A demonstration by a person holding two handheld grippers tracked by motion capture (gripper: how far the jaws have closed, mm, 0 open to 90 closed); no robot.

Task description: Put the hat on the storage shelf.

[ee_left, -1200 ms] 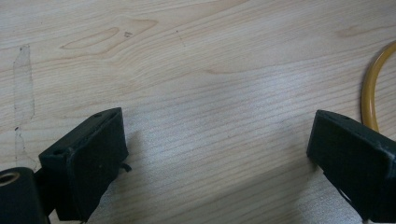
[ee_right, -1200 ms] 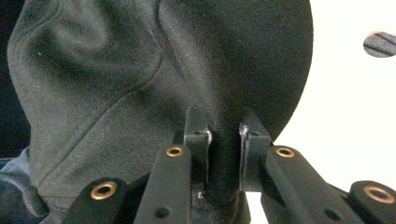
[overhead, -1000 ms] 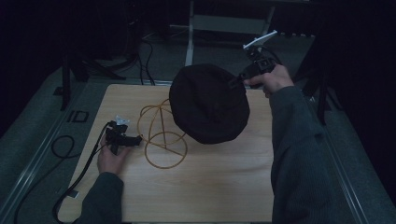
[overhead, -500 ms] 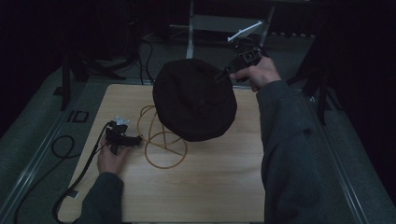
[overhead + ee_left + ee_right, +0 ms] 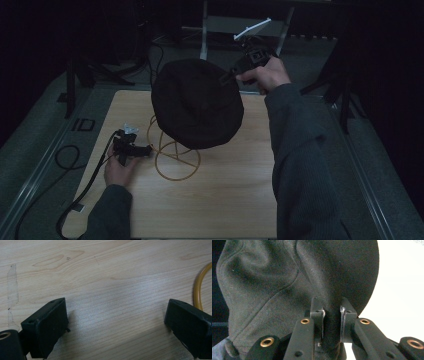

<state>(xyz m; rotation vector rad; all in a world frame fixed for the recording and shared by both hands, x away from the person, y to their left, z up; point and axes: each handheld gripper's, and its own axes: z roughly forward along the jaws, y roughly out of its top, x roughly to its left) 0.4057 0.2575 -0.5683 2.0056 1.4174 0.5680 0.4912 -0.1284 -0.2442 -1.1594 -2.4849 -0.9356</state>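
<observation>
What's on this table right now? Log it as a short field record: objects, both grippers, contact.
surface: wooden table
held object: black hat, lifted above the table
right gripper: jaws shut on a fold of the hat's fabric
left gripper: jaws open, nothing between them, low over the bare wood
other object: yellow wire stand, its ring base on the table, partly hidden under the hat
hat and stand contact: cannot tell
left gripper and stand: apart, the ring just beside one jaw
</observation>
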